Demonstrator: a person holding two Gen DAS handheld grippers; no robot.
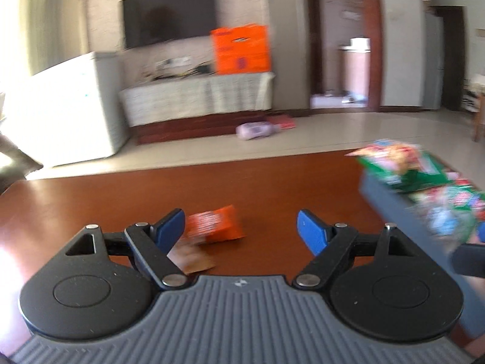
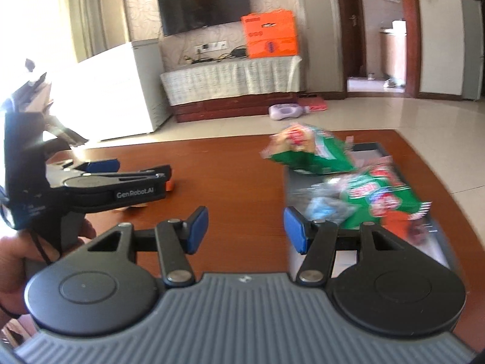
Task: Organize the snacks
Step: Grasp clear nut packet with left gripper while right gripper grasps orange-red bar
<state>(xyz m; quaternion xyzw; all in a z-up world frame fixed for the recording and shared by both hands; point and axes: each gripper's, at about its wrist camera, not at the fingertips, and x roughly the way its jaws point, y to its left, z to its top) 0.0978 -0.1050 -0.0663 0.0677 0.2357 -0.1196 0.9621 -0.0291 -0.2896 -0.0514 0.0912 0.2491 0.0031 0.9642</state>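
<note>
Visibly two green packets in box; one orange packet on table.

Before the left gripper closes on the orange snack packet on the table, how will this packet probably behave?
The orange snack packet looks like a thin, puffy pouch, so it is probably light and floppy. It lies flat on the smooth wooden table, so it may slide when pushed; rolling seems unlikely.

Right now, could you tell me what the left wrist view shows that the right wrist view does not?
Only the left wrist view shows the whole orange snack packet and the brown packet beside it on the table. Only the right wrist view shows the left tool from outside and the tray's interior. Both show the green snack bags and the television.
</note>
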